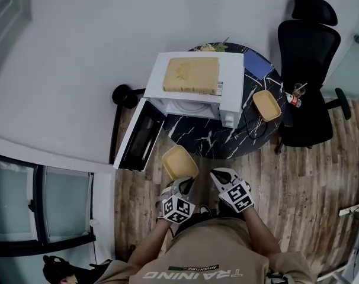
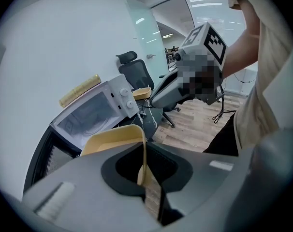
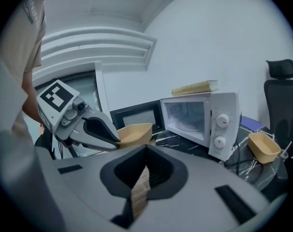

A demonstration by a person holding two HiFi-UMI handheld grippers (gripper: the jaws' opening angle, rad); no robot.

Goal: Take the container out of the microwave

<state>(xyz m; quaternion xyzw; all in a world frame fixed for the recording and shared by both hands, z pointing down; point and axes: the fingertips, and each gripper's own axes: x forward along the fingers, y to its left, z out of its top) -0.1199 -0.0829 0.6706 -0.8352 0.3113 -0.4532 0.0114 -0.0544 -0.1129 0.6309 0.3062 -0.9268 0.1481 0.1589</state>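
A yellow container (image 1: 179,161) hangs in the air in front of the round table, outside the white microwave (image 1: 194,96), whose door (image 1: 139,136) stands open to the left. My left gripper (image 1: 187,184) is shut on the container's near wall; in the left gripper view the thin yellow wall (image 2: 142,151) runs between the jaws. My right gripper (image 1: 217,175) hovers just right of the container, shut with nothing in it. In the right gripper view the left gripper (image 3: 86,127) holds the container (image 3: 134,133) beside the empty microwave (image 3: 199,117).
A second yellow container (image 1: 266,105) sits on the black marble table (image 1: 215,138) right of the microwave, beside cables and a blue notebook (image 1: 257,64). A yellow book (image 1: 191,74) lies on the microwave. A black office chair (image 1: 308,70) stands at the right.
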